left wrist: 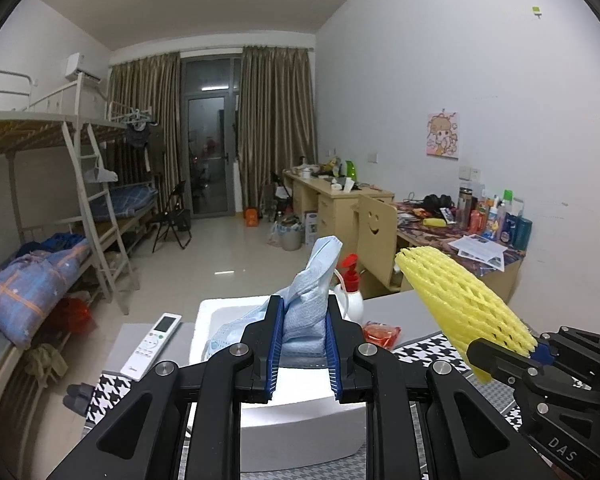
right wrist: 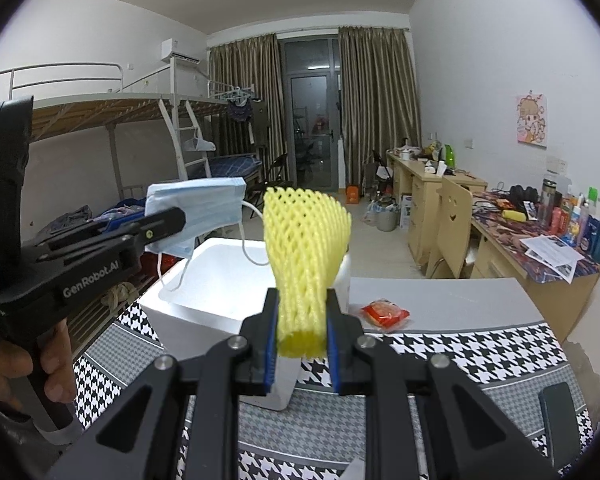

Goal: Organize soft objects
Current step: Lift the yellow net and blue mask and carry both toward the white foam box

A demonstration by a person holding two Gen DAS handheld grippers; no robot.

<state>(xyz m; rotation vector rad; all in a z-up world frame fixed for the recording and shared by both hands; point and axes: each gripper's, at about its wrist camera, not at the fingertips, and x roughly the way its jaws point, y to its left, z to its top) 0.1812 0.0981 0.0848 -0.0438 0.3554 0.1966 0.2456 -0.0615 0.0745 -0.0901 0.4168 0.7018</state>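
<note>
My left gripper is shut on a light blue face mask, held above the open white foam box. In the right wrist view the same mask hangs over the box with its ear loops dangling, pinched by the left gripper. My right gripper is shut on a yellow foam fruit net, which stands up between the pads, just right of the box. From the left wrist view that net sticks out to the upper left of the right gripper.
The table carries a black-and-white houndstooth cloth. On it lie a red snack packet, a white remote and a white spray bottle with a red top. A hand holds the left tool. A cluttered desk stands at right.
</note>
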